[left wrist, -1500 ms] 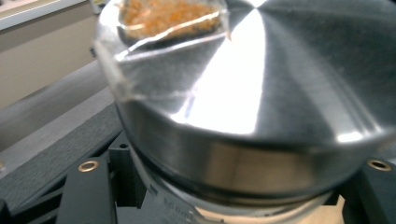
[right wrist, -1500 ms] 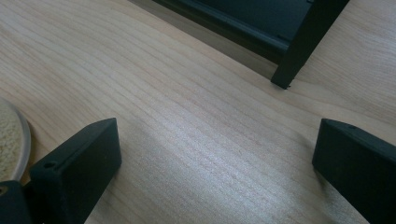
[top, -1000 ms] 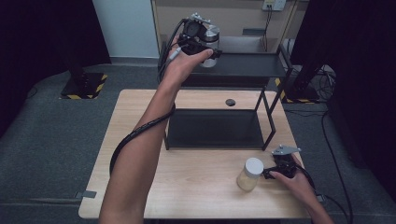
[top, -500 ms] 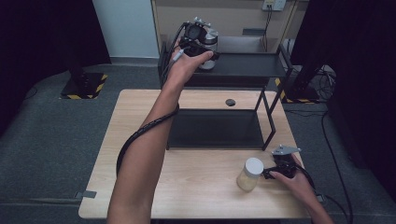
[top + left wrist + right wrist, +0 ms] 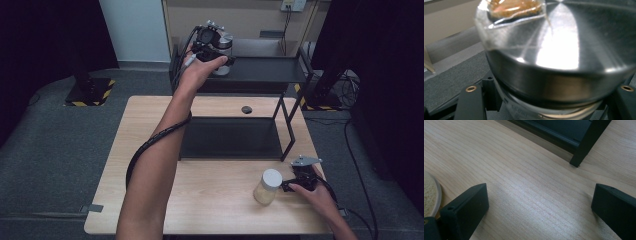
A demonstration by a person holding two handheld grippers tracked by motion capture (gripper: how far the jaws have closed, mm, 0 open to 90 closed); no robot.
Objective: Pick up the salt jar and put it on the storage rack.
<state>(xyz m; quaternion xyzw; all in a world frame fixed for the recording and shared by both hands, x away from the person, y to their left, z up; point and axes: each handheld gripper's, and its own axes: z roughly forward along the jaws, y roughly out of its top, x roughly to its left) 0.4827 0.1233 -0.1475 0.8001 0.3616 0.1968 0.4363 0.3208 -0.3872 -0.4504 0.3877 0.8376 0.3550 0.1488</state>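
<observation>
A light wooden table (image 5: pixel 215 210) stands on grey carpet (image 5: pixel 60 150). On it sits a black two-level metal shelf rack (image 5: pixel 285 125), its lower tray lying on the tabletop. A small dark round object (image 5: pixel 246 109) lies on the wood just behind that tray. Yellow-and-black striped floor plates (image 5: pixel 92 92) flank the table, and cables (image 5: pixel 350 85) lie at the right. A wall outlet (image 5: pixel 293 5) is mounted above.

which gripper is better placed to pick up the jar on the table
Right. The right gripper rests open beside the white-lidded jar, while the left gripper is up at the steel-lidded jar on the shelf.
</observation>
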